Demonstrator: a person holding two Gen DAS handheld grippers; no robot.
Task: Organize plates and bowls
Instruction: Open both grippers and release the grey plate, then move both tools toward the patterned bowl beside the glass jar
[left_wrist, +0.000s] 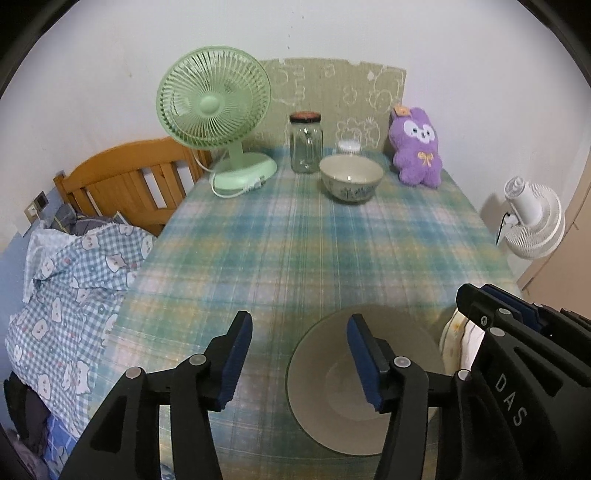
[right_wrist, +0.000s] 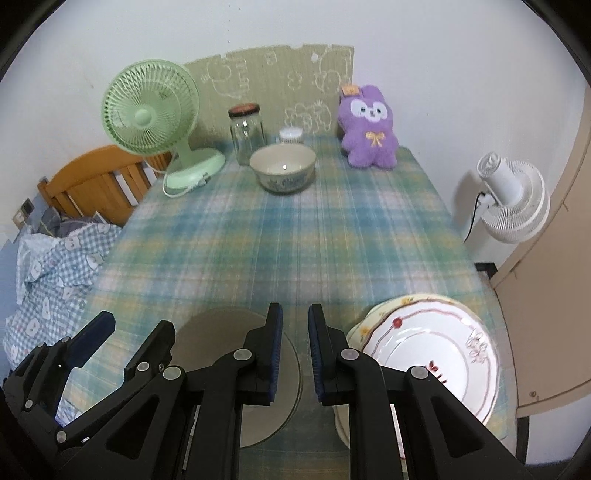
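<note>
A cream bowl (left_wrist: 351, 178) with blue flowers stands at the far end of the plaid table; it also shows in the right wrist view (right_wrist: 283, 167). A plain beige plate (left_wrist: 332, 373) lies near the front edge, under my left gripper's right finger. My left gripper (left_wrist: 299, 360) is open and empty above its left rim. The beige plate (right_wrist: 221, 332) also shows in the right wrist view. A white plate with red flowers (right_wrist: 432, 354) rests on a yellow-flowered plate (right_wrist: 360, 328) at the front right. My right gripper (right_wrist: 295, 350) hangs between the plates, jaws a narrow gap apart, empty.
At the back stand a green desk fan (left_wrist: 218, 114), a glass jar (left_wrist: 305, 144), a small white cup (left_wrist: 349, 147) and a purple plush toy (left_wrist: 417, 147). A bed with checked bedding (left_wrist: 74, 280) lies left of the table. A white fan (right_wrist: 513, 199) is mounted on the right.
</note>
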